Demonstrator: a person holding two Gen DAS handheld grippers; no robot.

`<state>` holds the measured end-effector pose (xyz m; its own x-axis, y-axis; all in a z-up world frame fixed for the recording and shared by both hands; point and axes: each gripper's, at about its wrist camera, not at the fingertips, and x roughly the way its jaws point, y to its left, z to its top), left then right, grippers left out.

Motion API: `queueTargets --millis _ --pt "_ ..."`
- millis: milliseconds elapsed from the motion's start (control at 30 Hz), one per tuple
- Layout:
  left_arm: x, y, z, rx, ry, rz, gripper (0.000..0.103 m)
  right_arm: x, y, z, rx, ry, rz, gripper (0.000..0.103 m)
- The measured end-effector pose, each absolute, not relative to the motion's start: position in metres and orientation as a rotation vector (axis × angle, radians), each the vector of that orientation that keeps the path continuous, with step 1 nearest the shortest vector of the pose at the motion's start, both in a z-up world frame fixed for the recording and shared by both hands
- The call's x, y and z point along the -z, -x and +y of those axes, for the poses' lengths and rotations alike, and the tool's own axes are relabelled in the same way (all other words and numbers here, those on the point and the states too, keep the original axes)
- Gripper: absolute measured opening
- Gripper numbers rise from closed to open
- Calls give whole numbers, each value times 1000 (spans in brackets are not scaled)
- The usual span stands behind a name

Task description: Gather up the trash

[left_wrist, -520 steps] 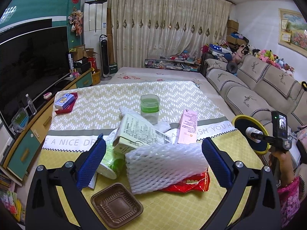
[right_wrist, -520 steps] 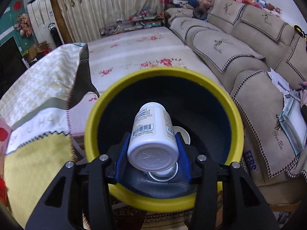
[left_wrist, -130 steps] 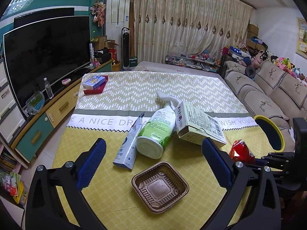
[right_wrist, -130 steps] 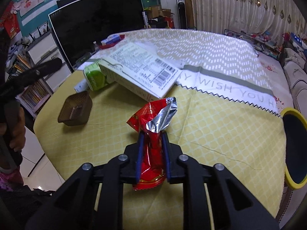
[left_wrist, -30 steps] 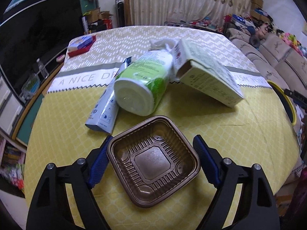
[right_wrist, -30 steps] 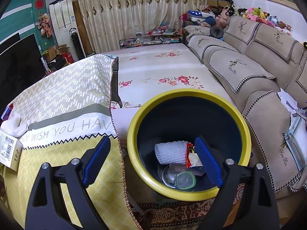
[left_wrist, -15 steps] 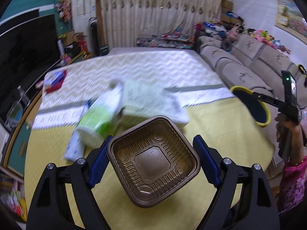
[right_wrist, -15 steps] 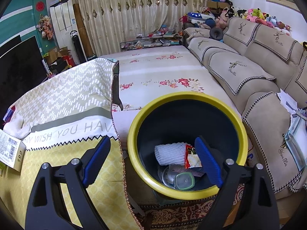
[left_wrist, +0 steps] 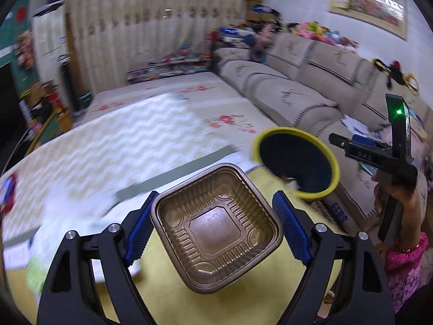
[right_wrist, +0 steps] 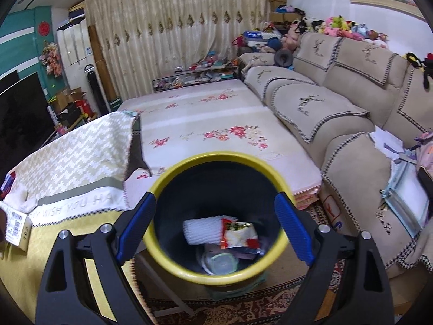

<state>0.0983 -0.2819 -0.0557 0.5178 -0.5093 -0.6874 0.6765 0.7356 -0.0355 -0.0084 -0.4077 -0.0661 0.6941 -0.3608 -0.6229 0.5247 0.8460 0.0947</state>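
Room: living room with a beige sofa (right_wrist: 338, 100), curtains and a table (left_wrist: 167, 295) under a yellow cloth.
Left gripper (left_wrist: 216, 228): jaws clamped on two opposite sides of the brown plastic tray (left_wrist: 216, 227), held clear above the table's near edge (background blurred).
Bin (right_wrist: 216, 273): yellow-rimmed, dark inside, on the floor off the table's corner; white foam net (right_wrist: 201, 230), red wrapper (right_wrist: 238, 234) and a clear lid inside.
Right gripper (right_wrist: 215, 224): jaws spread wide, gripping nothing, above the bin's mouth.

Beige sofa (right_wrist: 338, 103), curtains (right_wrist: 176, 35), plush toys (right_wrist: 338, 25)
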Motion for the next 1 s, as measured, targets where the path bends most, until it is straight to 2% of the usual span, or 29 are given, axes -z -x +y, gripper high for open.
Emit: queueTargets --millis 467,700,800,1000 --pt "75 -137 -468 974 -314 787 84 54 60 -456 650 -317 568 87" --pt "92 -147 -518 979 -352 751 92 58 67 -464 670 -334 574 88" --pt "87 -151 -510 973 -306 773 92 57 66 -459 664 -328 577 88" --pt "47 -139 -429 908 -195 703 95 58 56 -445 632 -313 588 88"
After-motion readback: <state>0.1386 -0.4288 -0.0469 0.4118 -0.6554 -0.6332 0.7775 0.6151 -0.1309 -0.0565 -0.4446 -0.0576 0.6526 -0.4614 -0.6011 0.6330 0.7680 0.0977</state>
